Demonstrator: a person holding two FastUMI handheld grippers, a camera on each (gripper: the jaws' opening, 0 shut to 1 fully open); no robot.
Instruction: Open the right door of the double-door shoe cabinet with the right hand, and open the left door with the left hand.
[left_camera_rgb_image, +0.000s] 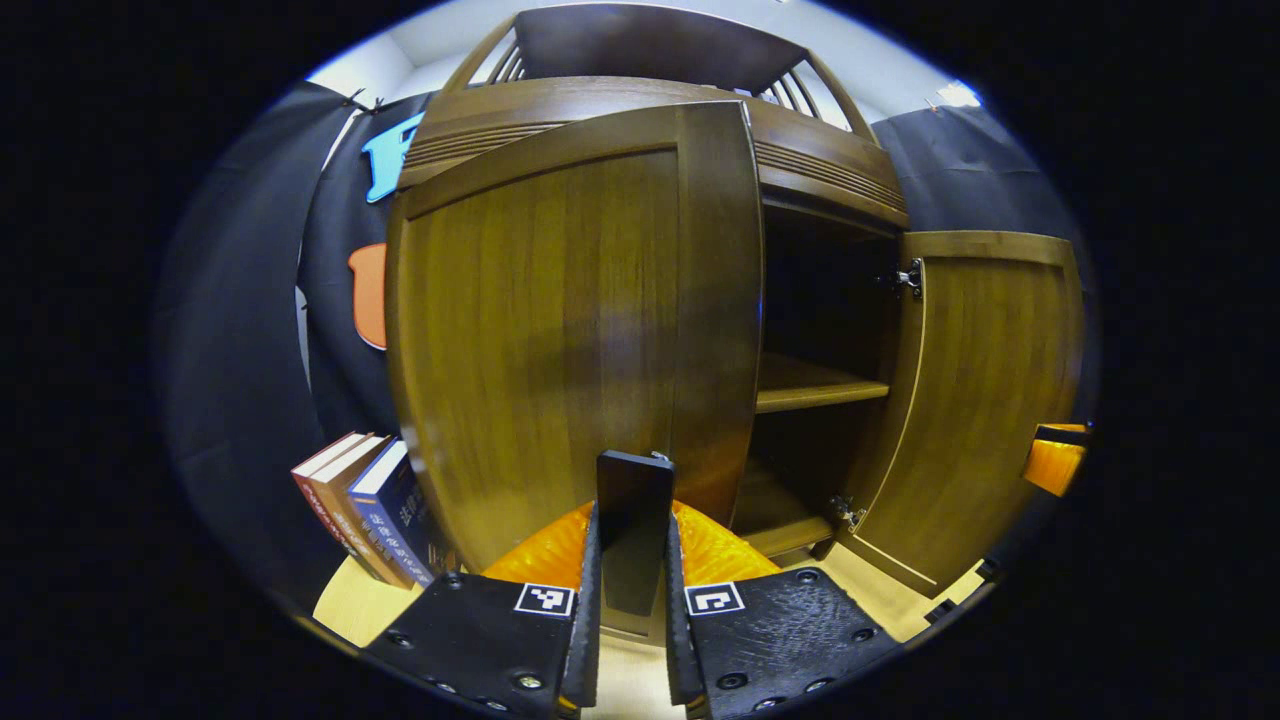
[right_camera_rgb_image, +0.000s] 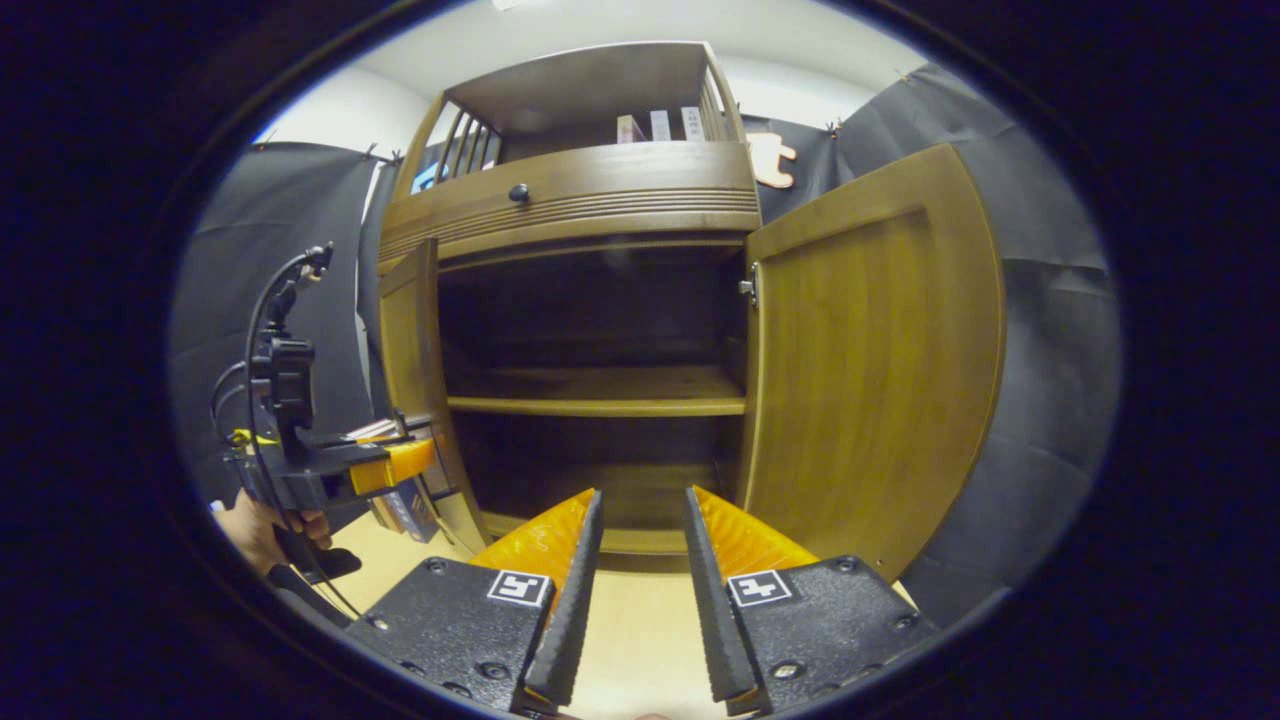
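The brown wooden shoe cabinet (left_camera_rgb_image: 820, 170) stands right ahead of me. In the left gripper view its left door (left_camera_rgb_image: 560, 330) is swung partly out, and my left gripper (left_camera_rgb_image: 635, 508) is shut on that door's dark flat handle (left_camera_rgb_image: 635, 500). The right door (left_camera_rgb_image: 990, 390) hangs wide open. In the right gripper view the right door (right_camera_rgb_image: 870, 370) stands open at the right and the left door (right_camera_rgb_image: 412, 370) is ajar. My right gripper (right_camera_rgb_image: 642, 492) is open with nothing between its fingers, in front of the open cabinet. The left gripper (right_camera_rgb_image: 395, 465) is at the left door, held by a hand (right_camera_rgb_image: 255, 530).
Inside, a wooden shelf (right_camera_rgb_image: 600, 403) crosses the dark interior. A drawer with a round knob (right_camera_rgb_image: 518, 193) sits above the doors, with books (right_camera_rgb_image: 660, 125) on the top rack. More books (left_camera_rgb_image: 370, 510) lean beside the cabinet's left side on the light floor (right_camera_rgb_image: 640, 620).
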